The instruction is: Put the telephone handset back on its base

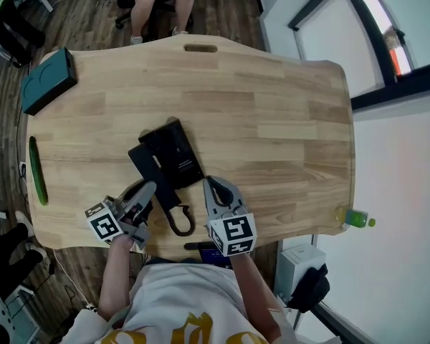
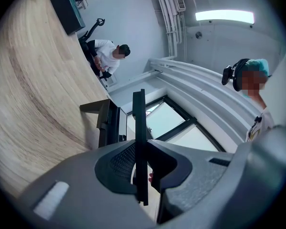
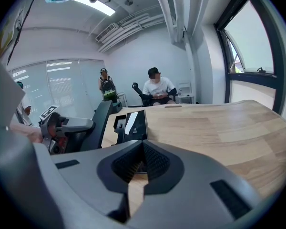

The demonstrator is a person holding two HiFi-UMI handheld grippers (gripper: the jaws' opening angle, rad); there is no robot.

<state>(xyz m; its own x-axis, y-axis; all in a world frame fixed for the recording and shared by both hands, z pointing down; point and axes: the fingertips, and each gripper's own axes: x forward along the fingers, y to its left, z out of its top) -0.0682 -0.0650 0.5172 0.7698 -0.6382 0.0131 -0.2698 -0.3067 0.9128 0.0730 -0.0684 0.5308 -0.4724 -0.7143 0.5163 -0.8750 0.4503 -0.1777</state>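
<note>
I'm clamping the handset [image 2: 139, 128] edgewise in the left gripper [image 1: 145, 194], right gripper [image 3: 142, 159] closed empty, and judging it light, stiff, slick plastic, best held mid-handle.

- Bright, even light fills the head view. The pale wooden tabletop [image 1: 272, 106] shows only soft, short shadows beside the flat black telephone base [image 1: 173, 153], and its edges bend with the wide lens.
- In the left gripper view a long white ceiling strip light [image 2: 224, 16] burns out to glare. The thin black telephone handset [image 2: 139, 113] clamped in the left gripper [image 2: 142, 151] reads as a dark silhouette.
- Both gripper views are round fisheye pictures with black corners, soft nearest the lens.
- Beyond the right gripper [image 3: 143, 149], jaws closed, the base's glossy top carries a white reflection.
</note>
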